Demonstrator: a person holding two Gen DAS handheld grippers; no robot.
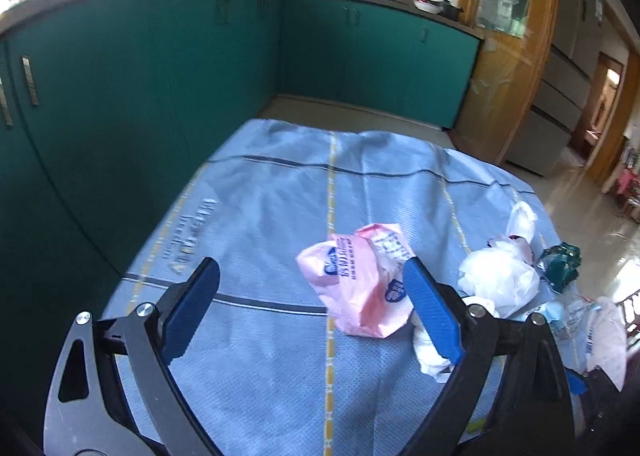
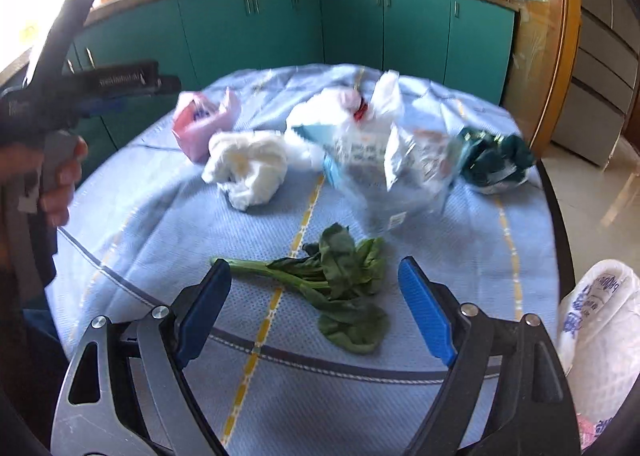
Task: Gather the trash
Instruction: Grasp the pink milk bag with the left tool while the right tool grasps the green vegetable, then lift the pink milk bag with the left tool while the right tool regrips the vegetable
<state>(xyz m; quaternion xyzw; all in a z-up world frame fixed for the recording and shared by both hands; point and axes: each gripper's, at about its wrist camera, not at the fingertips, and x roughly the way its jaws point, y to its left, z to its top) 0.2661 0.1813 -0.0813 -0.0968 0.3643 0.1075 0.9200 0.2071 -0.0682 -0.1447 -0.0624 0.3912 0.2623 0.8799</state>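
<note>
The left gripper (image 1: 312, 276) hung over the blue cloth (image 1: 260, 216) on the table, its jaws spread wide with nothing pressed between them; the pink plastic bag (image 1: 356, 284) lay on the cloth just ahead, partly behind the right-hand blue pad (whether that pad touched it I could not tell); beside it, further right, sat a crumpled white bag (image 1: 500, 280) and a dark green wrapper (image 1: 560, 264) near the table's edge. The right gripper (image 2: 314, 282) also stood wide open and empty, pointed down at a limp bunch of leafy greens (image 2: 340, 280) lying on the cloth between and just beyond its pads; behind the greens were a wad of white plastic (image 2: 248, 168), a clear printed bag (image 2: 392, 164) and the green wrapper, all blurred; a white printed bag (image 2: 600, 336) hung at the right edge; a hand (image 2: 60, 176) gripped the other tool at the left; teal cabinets (image 2: 352, 24) ran behind.
</note>
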